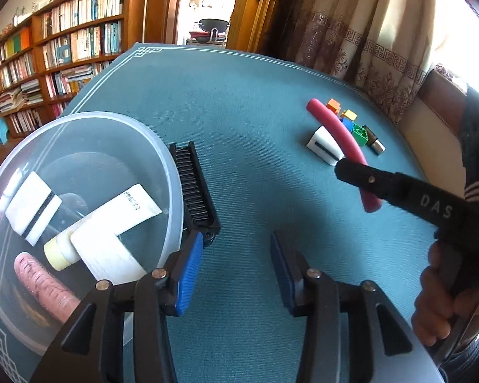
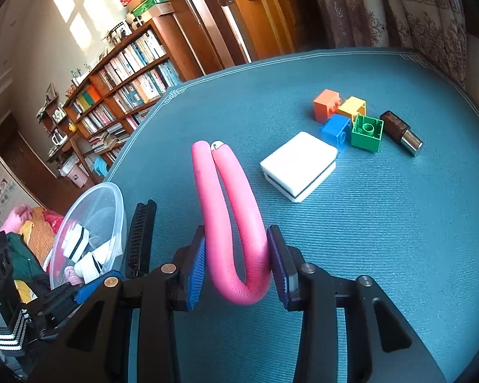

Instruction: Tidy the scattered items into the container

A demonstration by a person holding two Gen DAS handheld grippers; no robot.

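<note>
Pink foam, folded into a U, is what the right gripper [image 2: 236,268] holds: the pink foam rod [image 2: 231,223] is pinched across both legs near its bend, with the two free ends pointing forward over the blue table [image 2: 383,255]. The left gripper [image 1: 236,271] stands wide with nothing between its pads, just beside the clear plastic bowl [image 1: 172,172], which already holds a white sponge, a tube and other bits.

The step in hand looks like carrying the rod to the bowl. Done well, that means keeping the squeeze firm (foam folded like this will likely spring straight once freed) and bringing the free ends over the rim before letting go, so it unfolds inside, not across the edge. A black comb [image 1: 196,188] lies against the bowl's near side; whether it leans on the wall or only touches it I cannot tell, so approach from above rather than sweeping past it.

Well apart on the table wait a white sponge block [image 2: 298,166], four coloured bricks [image 2: 351,121] and a small dark bottle [image 2: 400,132].
</note>
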